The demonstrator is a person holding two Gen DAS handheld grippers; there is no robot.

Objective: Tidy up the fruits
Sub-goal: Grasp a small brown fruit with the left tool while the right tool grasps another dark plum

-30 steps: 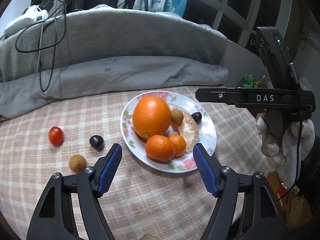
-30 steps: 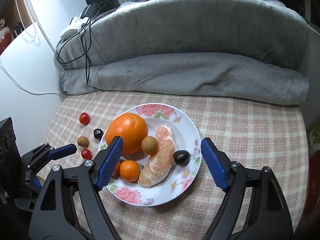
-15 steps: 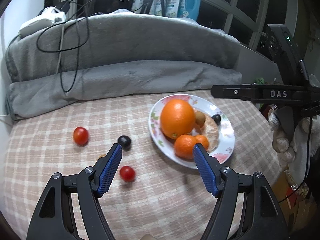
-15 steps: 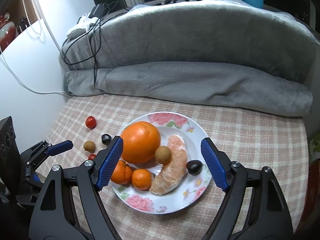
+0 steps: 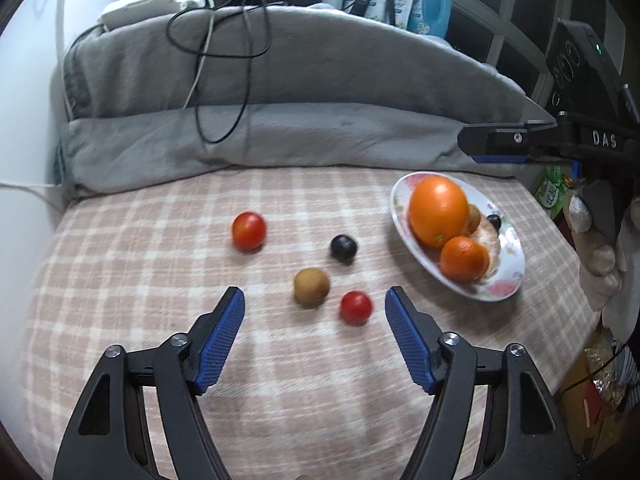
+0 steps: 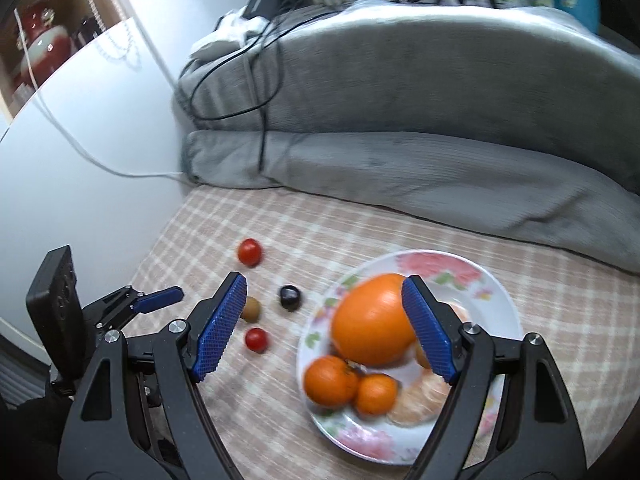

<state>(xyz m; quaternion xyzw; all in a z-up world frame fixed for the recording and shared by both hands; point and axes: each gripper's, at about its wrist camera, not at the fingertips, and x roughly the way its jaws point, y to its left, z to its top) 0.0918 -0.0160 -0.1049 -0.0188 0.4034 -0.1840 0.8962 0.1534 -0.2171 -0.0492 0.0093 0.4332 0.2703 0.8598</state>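
The left gripper, a black clamp with blue ribbed pads, hangs over a pink-and-cream checked cloth with its jaws closing, though nothing is pressed between the pads. Just ahead of its fingertips, in line with the gap, lie a small brown round fruit and, beside it toward the right pad, a small red cherry tomato. A little farther ahead sits a dark purple round fruit, and ahead to the left a larger red cherry tomato. All four rest loose on the cloth, apart from one another.

Ahead and to the right of this gripper stands a white plate with a pink flower pattern. It holds a large orange, a small mandarin leaning against it, a peeled citrus piece, another brown fruit and another dark one behind.

The right gripper is spread wide and holds nothing. Seen from its own camera, the large orange lies in line with its right pad and the plate's rim spreads beyond; two mandarins sit near the middle of the gap. The loose fruits lie past its left pad, the brown one partly hidden behind that pad.

A folded grey blanket with black cables draped over it runs along the far side.
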